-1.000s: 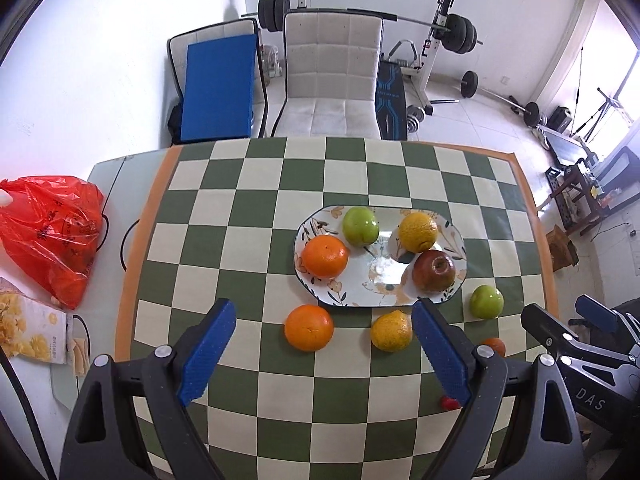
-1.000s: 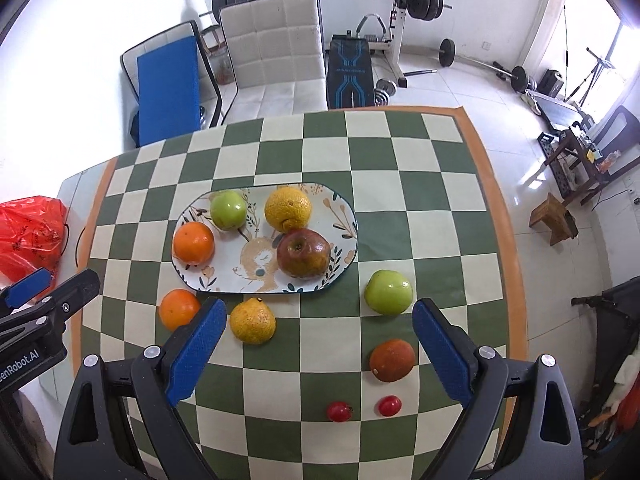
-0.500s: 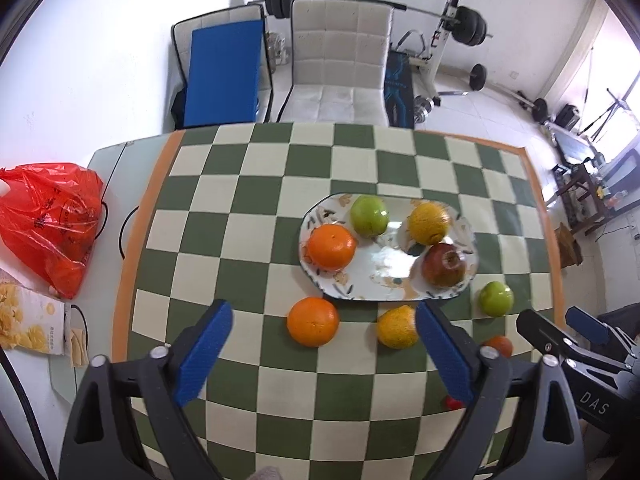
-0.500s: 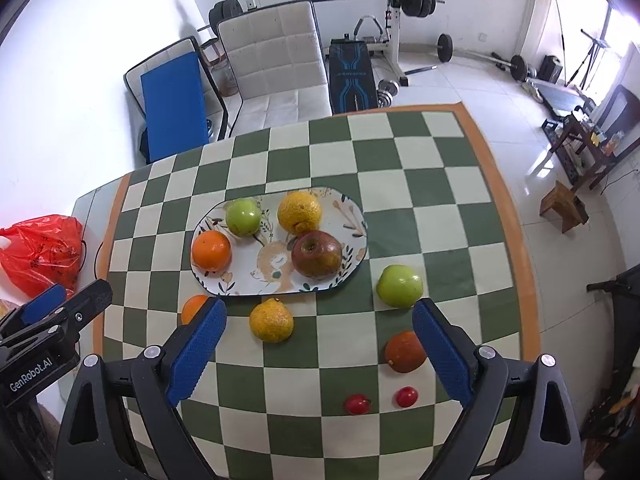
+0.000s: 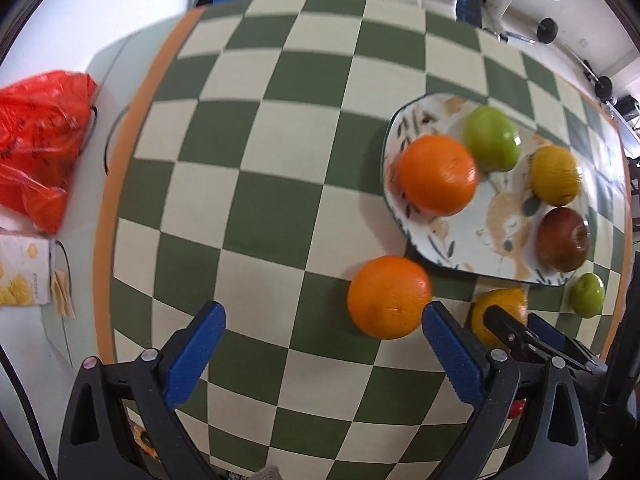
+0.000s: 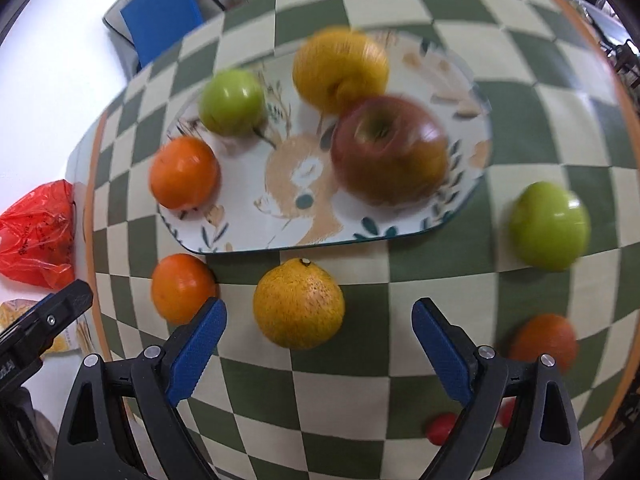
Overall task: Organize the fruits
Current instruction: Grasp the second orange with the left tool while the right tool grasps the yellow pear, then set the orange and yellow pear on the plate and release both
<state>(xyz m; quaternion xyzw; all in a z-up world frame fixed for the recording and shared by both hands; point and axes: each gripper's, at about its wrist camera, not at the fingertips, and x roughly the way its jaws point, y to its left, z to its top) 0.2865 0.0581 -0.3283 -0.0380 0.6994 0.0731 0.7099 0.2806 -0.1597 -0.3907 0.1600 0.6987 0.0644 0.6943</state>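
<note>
A patterned plate (image 5: 496,236) (image 6: 304,224) holds an orange (image 5: 437,175), a green apple (image 5: 491,137), a yellow citrus (image 5: 555,175) and a red apple (image 6: 390,148). On the checked cloth before it lie a loose orange (image 5: 389,297) (image 6: 182,288) and a yellow citrus (image 6: 299,303) (image 5: 500,308). My left gripper (image 5: 324,320) is open, low over the cloth, with the loose orange just ahead near its right finger. My right gripper (image 6: 319,314) hovers open with its jaws closing; the yellow citrus sits between and just beyond its fingertips, untouched.
A green apple (image 6: 550,226), a dark orange fruit (image 6: 544,342) and small red tomatoes (image 6: 438,428) lie right of the citrus. A red plastic bag (image 5: 38,140) and a snack box (image 5: 22,272) sit off the cloth at the left edge.
Both grippers have dropped close to the table, so the fruit looms larger. The left one now faces the loose orange, the right one the loose yellow citrus.
</note>
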